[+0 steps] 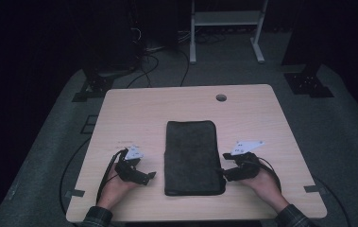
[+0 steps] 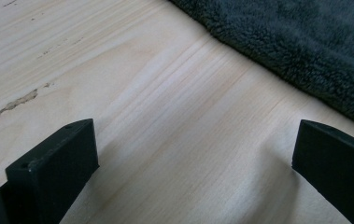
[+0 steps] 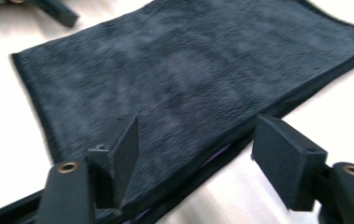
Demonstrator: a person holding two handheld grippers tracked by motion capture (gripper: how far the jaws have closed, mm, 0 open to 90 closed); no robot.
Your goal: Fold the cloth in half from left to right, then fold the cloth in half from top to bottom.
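The right gripper (image 3: pixel 193 149) has its jaws spread apart over the near long edge of the folded dark towel (image 1: pixel 191 156); one jaw sits on the fabric, the other off the edge, pinching nothing. The left gripper (image 2: pixel 193 163) has its jaws spread wide over bare wooden table (image 2: pixel 118 70), just beside the towel. The plush, charcoal towel lies flat at the table's middle, between the grippers.
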